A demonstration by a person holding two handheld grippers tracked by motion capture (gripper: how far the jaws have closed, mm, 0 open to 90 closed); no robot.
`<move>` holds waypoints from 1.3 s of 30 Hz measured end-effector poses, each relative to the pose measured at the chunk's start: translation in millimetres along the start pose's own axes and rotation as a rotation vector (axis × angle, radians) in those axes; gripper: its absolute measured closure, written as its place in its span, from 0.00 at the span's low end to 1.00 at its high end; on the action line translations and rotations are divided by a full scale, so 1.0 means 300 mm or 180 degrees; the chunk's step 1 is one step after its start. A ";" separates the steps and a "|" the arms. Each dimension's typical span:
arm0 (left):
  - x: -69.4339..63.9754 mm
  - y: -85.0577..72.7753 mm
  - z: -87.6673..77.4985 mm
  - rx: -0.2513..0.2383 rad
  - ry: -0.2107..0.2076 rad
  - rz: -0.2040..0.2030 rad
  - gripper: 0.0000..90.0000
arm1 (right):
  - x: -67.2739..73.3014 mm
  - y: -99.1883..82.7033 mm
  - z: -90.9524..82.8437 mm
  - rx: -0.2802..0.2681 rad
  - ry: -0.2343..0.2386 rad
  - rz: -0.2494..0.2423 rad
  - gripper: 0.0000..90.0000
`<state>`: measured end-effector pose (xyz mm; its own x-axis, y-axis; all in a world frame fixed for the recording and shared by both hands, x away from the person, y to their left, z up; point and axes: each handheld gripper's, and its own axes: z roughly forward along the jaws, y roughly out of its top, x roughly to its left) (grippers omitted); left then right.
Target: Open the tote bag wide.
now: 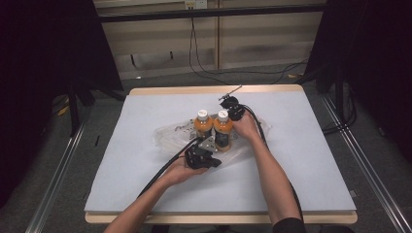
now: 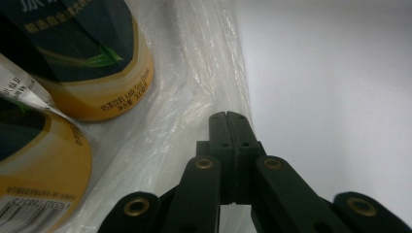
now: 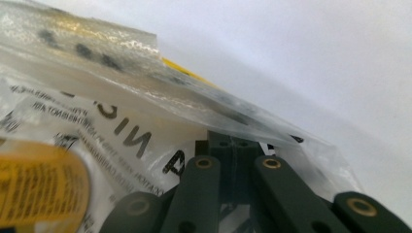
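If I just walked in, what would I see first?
Two orange bottles with white caps stand side by side in the middle of the grey table, on a crinkly clear bag. A person's hands hold black tongs on both sides of them: the left tongs are shut on the bag's edge next to the bottles, and the right tongs are shut on the bag where it has printed letters.
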<state>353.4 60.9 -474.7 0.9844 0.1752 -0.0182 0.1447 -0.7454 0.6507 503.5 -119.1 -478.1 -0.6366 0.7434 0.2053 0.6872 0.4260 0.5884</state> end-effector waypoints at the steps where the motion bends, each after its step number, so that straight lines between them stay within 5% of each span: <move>1: -0.002 0.000 0.002 -0.0021 0.0008 -0.0003 1.00 | 0.001 0.004 0.003 -0.0006 -0.0031 -0.0003 1.00; 3: 0.001 -0.003 -0.001 -0.0016 -0.0043 -0.0016 1.00 | 0.004 0.008 0.008 -0.0043 -0.0115 -0.0022 1.00; 7: -0.018 0.000 -0.001 -0.0003 0.0061 0.0099 1.00 | 0.006 0.023 0.020 -0.0065 -0.0241 0.0016 1.00; 13: -0.017 -0.005 -0.006 -0.0002 -0.0122 0.0037 1.00 | -0.008 0.036 0.030 -0.0095 -0.0257 0.0072 1.00; 29: -0.068 0.001 -0.013 0.0092 -0.0188 0.0175 1.00 | -0.008 0.082 0.052 -0.0013 -0.0519 0.0127 1.00; 36: -0.063 -0.008 -0.012 0.0009 -0.0337 0.0057 1.00 | -0.007 0.083 0.055 -0.0057 -0.0656 0.0064 1.00; 39: -0.059 -0.009 -0.011 -0.0011 -0.0313 0.0060 1.00 | -0.011 0.080 0.056 -0.0106 -0.0575 0.0042 1.00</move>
<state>335.4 62.0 -473.5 0.9920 0.0972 -0.0803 0.1260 -0.7458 0.6541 528.0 -102.6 -477.8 -0.5522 0.8306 0.0712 0.6812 0.4004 0.6129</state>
